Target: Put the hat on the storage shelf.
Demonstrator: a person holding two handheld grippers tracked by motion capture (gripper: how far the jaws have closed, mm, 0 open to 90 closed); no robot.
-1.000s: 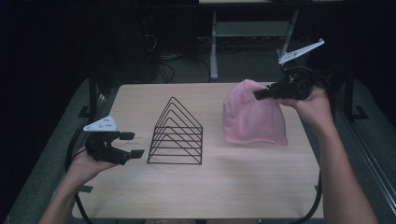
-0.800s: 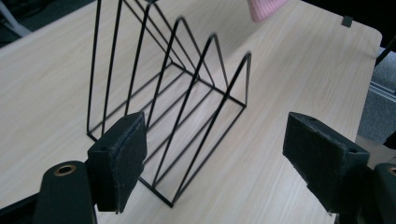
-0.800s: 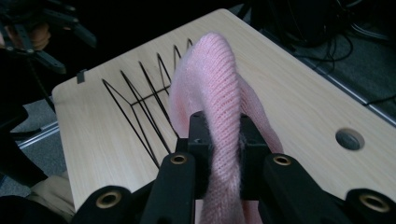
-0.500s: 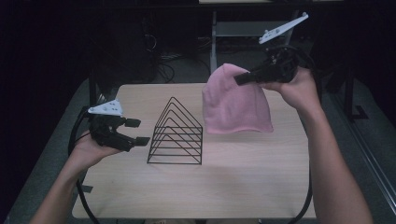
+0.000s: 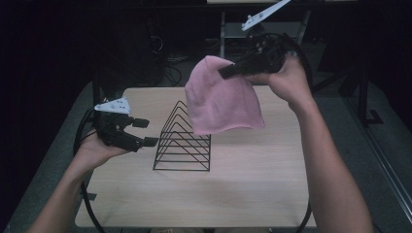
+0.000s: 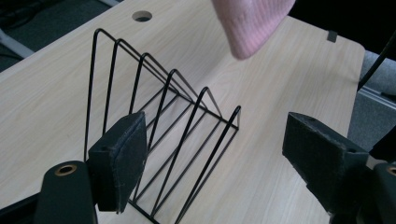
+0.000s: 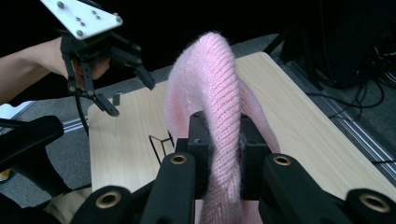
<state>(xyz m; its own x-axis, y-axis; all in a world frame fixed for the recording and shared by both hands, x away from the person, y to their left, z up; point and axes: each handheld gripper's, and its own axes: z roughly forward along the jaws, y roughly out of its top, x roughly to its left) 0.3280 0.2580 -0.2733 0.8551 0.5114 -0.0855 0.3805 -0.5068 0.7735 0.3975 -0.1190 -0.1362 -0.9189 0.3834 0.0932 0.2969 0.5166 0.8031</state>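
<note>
We've got a light wood-grain table [image 5: 252,194] — rounded corners, pale laminate top, dark floor around it. One thing rests directly on it: a black wire rack [image 5: 183,141] with triangular dividers, standing upright left of centre in the high view. In the left gripper view we see the rack's [image 6: 159,140] base rails flat on the tabletop [image 6: 280,84] — plus a round cable hole [image 6: 141,16] in the top beyond the rack, near the edge.

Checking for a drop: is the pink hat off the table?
Yes: pink hat hangs clear, pinched by the right gripper.
</note>
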